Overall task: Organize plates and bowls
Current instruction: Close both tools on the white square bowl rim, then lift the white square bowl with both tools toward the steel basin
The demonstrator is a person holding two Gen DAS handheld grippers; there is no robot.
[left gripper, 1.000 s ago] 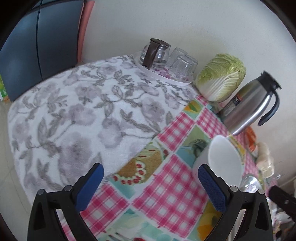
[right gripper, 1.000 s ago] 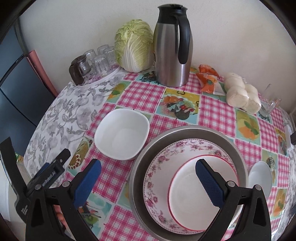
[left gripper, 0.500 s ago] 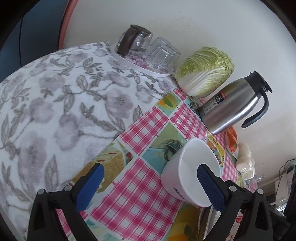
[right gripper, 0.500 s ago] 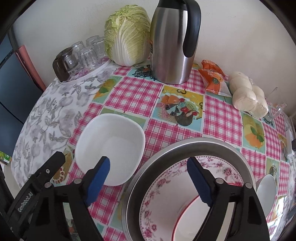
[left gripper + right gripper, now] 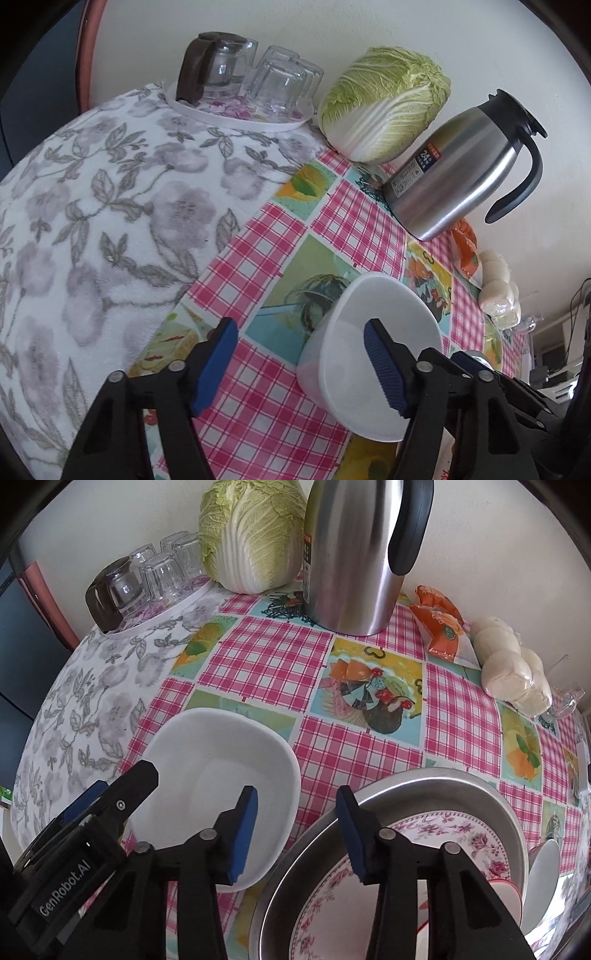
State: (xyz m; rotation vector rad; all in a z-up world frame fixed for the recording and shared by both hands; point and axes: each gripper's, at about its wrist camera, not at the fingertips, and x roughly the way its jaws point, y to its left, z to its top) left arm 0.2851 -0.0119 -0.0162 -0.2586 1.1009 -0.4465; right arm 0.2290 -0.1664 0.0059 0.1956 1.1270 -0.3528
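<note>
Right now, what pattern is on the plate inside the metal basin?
Pink roses on white, around the rim of the plate in the metal basin; the right wrist view shows it best.

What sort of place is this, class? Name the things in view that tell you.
Most likely a home kitchen or dining table: a checked tablecloth, a napa cabbage beside a steel flask, upturned glasses on a tray, and plates stacked in a metal basin.

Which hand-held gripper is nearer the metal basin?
Right. The right hand-held gripper straddles the metal basin rim, jaws closing; the left hand-held gripper straddles the white bowl rim beside it.
</note>
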